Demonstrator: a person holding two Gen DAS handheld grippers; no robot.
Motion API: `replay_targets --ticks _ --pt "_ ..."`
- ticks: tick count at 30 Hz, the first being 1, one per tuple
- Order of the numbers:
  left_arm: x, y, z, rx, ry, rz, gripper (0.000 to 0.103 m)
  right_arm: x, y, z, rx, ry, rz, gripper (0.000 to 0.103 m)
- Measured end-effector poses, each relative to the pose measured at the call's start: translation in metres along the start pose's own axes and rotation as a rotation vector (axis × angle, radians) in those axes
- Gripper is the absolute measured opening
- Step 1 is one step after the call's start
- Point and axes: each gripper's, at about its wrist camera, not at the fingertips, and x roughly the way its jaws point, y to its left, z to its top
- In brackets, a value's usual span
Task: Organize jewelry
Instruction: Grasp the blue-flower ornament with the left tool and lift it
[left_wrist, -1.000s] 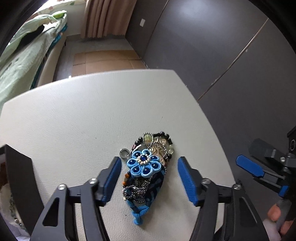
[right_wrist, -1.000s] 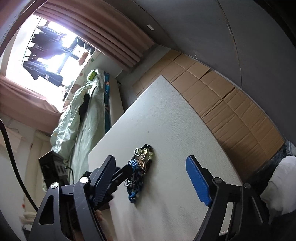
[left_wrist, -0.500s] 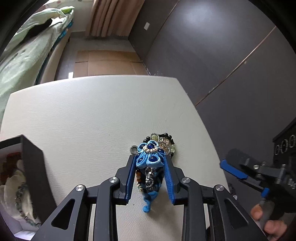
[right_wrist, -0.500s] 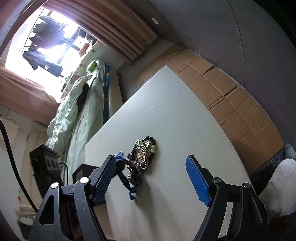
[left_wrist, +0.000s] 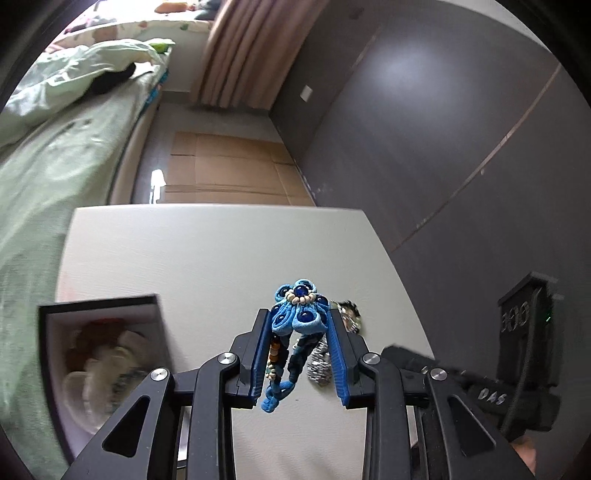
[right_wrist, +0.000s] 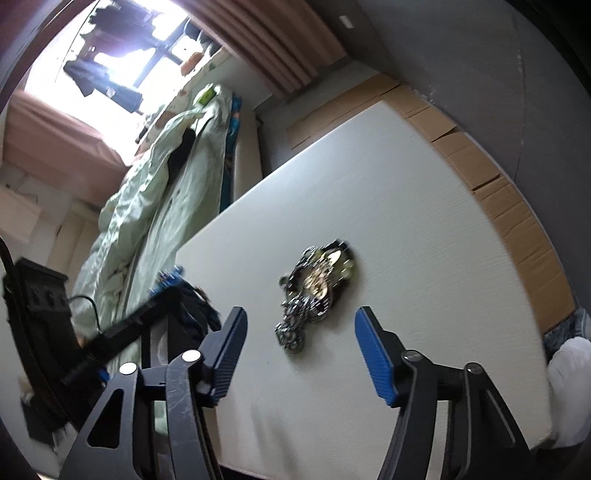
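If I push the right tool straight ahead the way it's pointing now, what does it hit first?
Most likely the jewelry pile left on the white table. It lies just ahead of the right tool, in line with the gap between its open jaws. Depth is unclear, but nothing shows in between.

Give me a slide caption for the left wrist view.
Left gripper shut on blue flower bracelet, lifted above the white table, open jewelry box alongside.

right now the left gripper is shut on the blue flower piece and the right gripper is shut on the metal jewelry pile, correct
Not quite. The left gripper is shut on the blue flower piece, but the right gripper is open. The right wrist view shows its blue pads spread wide, with the metal jewelry pile lying on the white table ahead of them.
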Motion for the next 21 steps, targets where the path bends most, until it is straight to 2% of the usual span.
replay_targets --ticks 2,10,15,21 --pt "-0.007 0.007 0.001 -0.015 -0.014 0.003 0.031 0.007 0.004 -0.002 -0.009 0.022 0.008 0.056" --pt "-0.031 0.029 0.008 -0.059 -0.061 -0.001 0.031 0.033 0.016 -0.008 -0.01 0.085 0.007 0.056" --pt "-0.044 0.038 0.007 -0.075 -0.086 -0.005 0.031 0.056 0.026 -0.012 -0.014 0.121 -0.05 0.055" --pt "-0.058 0.051 0.008 -0.098 -0.113 -0.014 0.031 0.073 0.05 -0.013 -0.136 0.093 -0.227 0.053"
